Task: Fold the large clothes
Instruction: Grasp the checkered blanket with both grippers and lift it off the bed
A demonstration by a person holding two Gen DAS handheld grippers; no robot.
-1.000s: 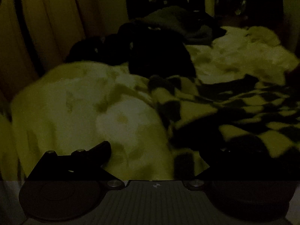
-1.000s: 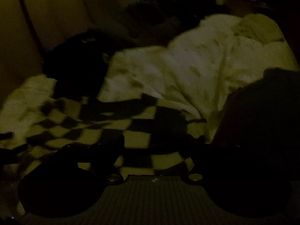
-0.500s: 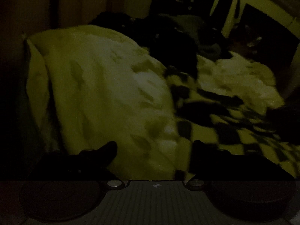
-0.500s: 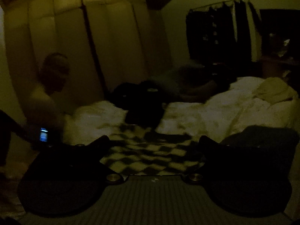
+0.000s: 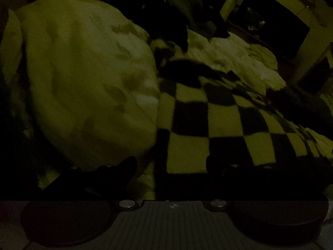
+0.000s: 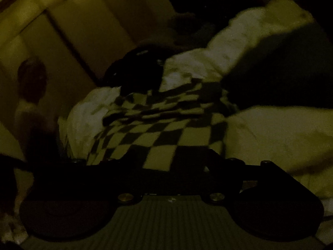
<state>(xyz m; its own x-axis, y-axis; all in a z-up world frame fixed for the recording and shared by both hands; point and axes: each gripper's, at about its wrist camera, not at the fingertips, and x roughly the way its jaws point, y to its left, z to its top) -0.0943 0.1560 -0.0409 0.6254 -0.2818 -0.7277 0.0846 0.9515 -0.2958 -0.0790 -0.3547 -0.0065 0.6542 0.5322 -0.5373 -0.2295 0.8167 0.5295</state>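
The room is very dark. A black-and-light checkered garment (image 5: 218, 123) lies spread on a pale rumpled bedcover (image 5: 87, 79). In the left wrist view my left gripper (image 5: 171, 164) is open, its fingers apart low over the garment's near edge. In the right wrist view the checkered garment (image 6: 164, 133) lies just ahead of my right gripper (image 6: 166, 162). Its fingers are black against the dark cloth, so I cannot tell how the jaws stand.
Dark clothes (image 5: 166, 18) are heaped at the far side of the bed. A dark garment (image 6: 276, 70) lies on the right of the bedcover (image 6: 281, 133). A padded headboard wall (image 6: 79, 31) stands behind. A person (image 6: 31, 95) is at the far left.
Both grippers have come down close to the checkered garment. The right wrist view has dropped from a raised look across the room to the garment's edge.
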